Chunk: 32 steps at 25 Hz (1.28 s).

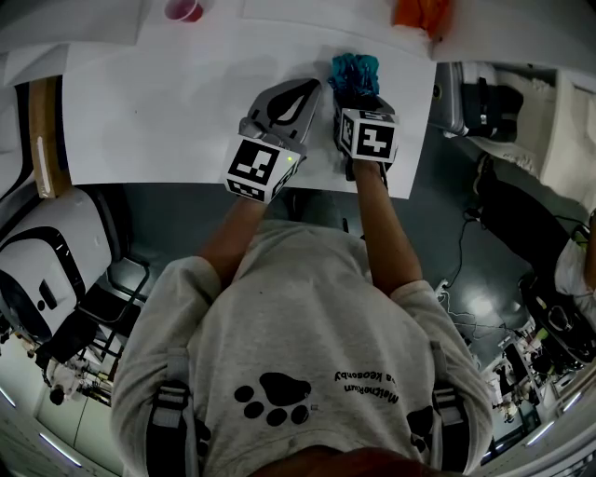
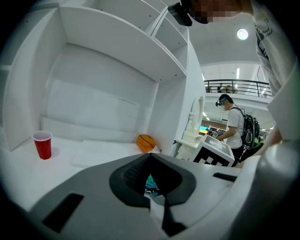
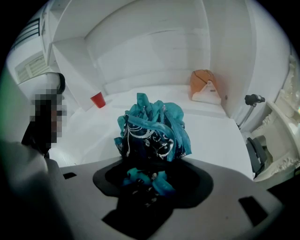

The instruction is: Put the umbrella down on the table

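A folded teal and dark patterned umbrella (image 1: pixel 355 73) (image 3: pixel 152 133) stands over the white table (image 1: pixel 168 112) near its front right part. My right gripper (image 1: pixel 357 95) (image 3: pixel 150 180) is shut on its lower end, and the bunched canopy sticks out past the jaws. I cannot tell whether the umbrella touches the tabletop. Just left of it, my left gripper (image 1: pixel 305 90) (image 2: pixel 150 157) is shut with nothing held. In the left gripper view a sliver of teal fabric (image 2: pixel 151 182) shows through the small gap behind the meeting jaws.
A red cup (image 1: pixel 183 9) (image 2: pixel 42 144) (image 3: pixel 98 100) stands at the table's far left. An orange object (image 1: pixel 424 14) (image 2: pixel 146 142) (image 3: pixel 205 86) lies at the far right by a white wall panel. White shelving rises behind the table. A person with a backpack (image 2: pixel 236 126) stands off right.
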Each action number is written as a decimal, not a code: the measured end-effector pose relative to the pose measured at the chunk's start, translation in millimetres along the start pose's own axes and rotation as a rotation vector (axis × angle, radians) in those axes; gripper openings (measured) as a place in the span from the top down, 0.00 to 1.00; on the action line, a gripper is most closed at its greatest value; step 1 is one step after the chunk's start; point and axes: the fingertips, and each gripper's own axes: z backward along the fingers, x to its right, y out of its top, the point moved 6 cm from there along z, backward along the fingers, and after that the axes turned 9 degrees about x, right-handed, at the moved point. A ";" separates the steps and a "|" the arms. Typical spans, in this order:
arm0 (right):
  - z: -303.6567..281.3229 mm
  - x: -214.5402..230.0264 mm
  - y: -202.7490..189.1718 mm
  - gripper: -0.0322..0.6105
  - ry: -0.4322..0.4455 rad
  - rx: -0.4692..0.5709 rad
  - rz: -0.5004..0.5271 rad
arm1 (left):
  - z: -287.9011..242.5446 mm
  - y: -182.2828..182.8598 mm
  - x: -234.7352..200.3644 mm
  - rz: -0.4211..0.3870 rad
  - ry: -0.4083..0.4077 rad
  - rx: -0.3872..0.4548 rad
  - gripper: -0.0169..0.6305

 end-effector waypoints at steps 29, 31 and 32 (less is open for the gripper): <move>62.5 -20.1 30.5 0.52 0.009 0.161 -0.002 | 22.7 16.4 17.4 0.003 0.012 0.038 0.96; 73.7 -24.0 36.5 0.52 0.008 0.195 0.000 | 26.3 20.1 21.4 0.000 0.010 0.045 0.96; 79.1 -26.0 38.9 0.52 0.008 0.211 0.002 | 28.7 22.3 23.3 -0.002 0.009 0.049 0.96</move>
